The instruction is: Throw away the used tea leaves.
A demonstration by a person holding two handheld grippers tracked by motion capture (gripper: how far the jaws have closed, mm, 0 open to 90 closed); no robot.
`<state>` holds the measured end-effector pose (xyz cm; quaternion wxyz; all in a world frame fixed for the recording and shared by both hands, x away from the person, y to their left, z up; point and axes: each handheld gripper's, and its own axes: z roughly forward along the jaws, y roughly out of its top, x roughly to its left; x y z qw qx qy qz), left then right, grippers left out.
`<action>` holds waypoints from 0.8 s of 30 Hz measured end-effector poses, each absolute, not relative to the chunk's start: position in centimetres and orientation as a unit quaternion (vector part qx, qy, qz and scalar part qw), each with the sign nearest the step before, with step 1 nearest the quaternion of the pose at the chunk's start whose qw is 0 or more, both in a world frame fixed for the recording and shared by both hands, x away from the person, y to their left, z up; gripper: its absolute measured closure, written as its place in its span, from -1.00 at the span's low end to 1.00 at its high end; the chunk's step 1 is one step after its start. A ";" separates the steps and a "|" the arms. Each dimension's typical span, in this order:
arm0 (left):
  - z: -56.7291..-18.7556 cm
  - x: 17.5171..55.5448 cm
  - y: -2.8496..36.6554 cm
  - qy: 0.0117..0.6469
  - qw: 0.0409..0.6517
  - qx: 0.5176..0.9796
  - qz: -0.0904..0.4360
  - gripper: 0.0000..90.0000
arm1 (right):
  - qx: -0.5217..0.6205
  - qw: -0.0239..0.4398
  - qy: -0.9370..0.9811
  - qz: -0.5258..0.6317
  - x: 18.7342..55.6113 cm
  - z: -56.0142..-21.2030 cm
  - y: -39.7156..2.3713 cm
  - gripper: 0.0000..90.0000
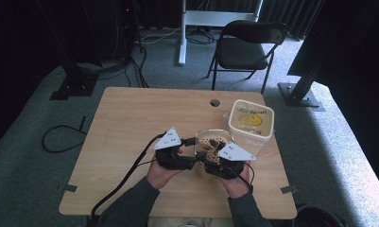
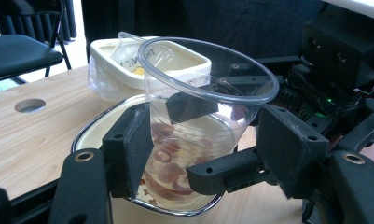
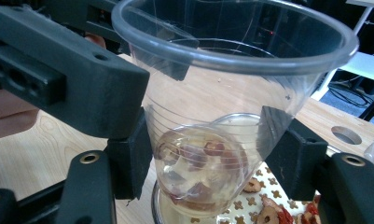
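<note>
Clamping 1 clear cup (image 2: 194, 121) upright between left hand-held gripper (image 1: 189, 152) and right hand-held gripper (image 1: 210, 160), both grasping it, directly above the bowl (image 2: 89, 133).

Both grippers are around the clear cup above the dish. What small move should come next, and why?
Probably tip the clear plastic cup slowly toward the metal-rimmed dish below. Dried fruit slices lie in the cup's bottom, a few on the dish. The left gripper and right gripper both flank the cup, so it looks steady enough.

lab – black curtains (image 1: 36, 28), rig struts (image 1: 310, 52)
</note>
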<state>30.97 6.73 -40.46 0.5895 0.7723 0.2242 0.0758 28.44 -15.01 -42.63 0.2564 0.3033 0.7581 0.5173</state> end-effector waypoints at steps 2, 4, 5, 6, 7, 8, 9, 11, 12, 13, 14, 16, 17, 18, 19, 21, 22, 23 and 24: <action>-40.5 31.0 6.8 0.223 0.590 0.772 0.074 -0.18 | 0.303 0.254 0.757 0.521 28.5 -42.7 -15.1 -0.22; -40.5 31.1 6.8 0.222 0.591 0.772 0.069 -0.18 | 0.304 0.247 0.757 0.523 28.6 -42.8 -15.2 -0.22; -40.5 31.1 6.8 0.223 0.590 0.773 0.068 -0.18 | 0.304 0.244 0.757 0.524 28.6 -42.9 -15.2 -0.24; -40.6 31.1 6.7 0.223 0.590 0.773 0.066 -0.18 | 0.304 0.243 0.757 0.524 28.7 -43.0 -15.3 -0.26; -40.6 31.1 6.7 0.222 0.590 0.774 0.064 -0.18 | 0.303 0.240 0.757 0.526 28.7 -43.0 -15.2 -0.28; -40.6 31.1 6.7 0.221 0.589 0.775 0.064 -0.18 | 0.305 0.239 0.757 0.526 28.7 -43.0 -15.2 -0.27; -40.7 31.1 6.7 0.221 0.588 0.776 0.065 -0.18 | 0.305 0.238 0.758 0.525 28.8 -43.0 -15.2 -0.27; -40.7 31.1 6.7 0.221 0.590 0.774 0.061 -0.18 | 0.306 0.243 0.755 0.527 28.8 -43.0 -15.2 -0.29; -40.7 31.1 6.8 0.220 0.591 0.774 0.058 -0.18 | 0.305 0.243 0.754 0.528 28.8 -43.0 -15.2 -0.32; -40.7 31.1 6.8 0.220 0.592 0.774 0.056 -0.18 | 0.306 0.243 0.752 0.531 28.8 -42.9 -15.2 -0.34; -40.7 31.1 6.8 0.218 0.592 0.774 0.056 -0.18 | 0.305 0.243 0.751 0.532 28.8 -42.8 -15.2 -0.36; -40.6 31.0 6.8 0.218 0.595 0.772 0.056 -0.18 | 0.304 0.240 0.752 0.533 28.9 -42.7 -15.2 -0.37; -40.6 31.0 6.9 0.217 0.595 0.772 0.056 -0.18 | 0.304 0.241 0.752 0.533 28.9 -42.6 -15.2 -0.38; -40.6 31.0 6.9 0.218 0.595 0.772 0.056 -0.17 | 0.304 0.242 0.751 0.534 28.9 -42.6 -15.2 -0.38; -40.6 31.0 6.9 0.217 0.595 0.772 0.057 -0.18 | 0.304 0.239 0.751 0.535 28.9 -42.6 -15.2 -0.38; -40.6 31.0 6.9 0.217 0.594 0.772 0.059 -0.17 | 0.305 0.239 0.750 0.535 28.9 -42.6 -15.2 -0.38; -40.6 31.0 6.9 0.217 0.594 0.772 0.059 -0.17 | 0.305 0.239 0.750 0.535 28.9 -42.6 -15.2 -0.38; -40.6 31.0 7.0 0.219 0.595 0.771 0.058 -0.17 | 0.306 0.240 0.750 0.535 28.9 -42.6 -15.2 -0.38; -40.6 31.0 7.0 0.218 0.596 0.771 0.058 -0.17 | 0.306 0.243 0.748 0.536 28.8 -42.6 -15.2 -0.20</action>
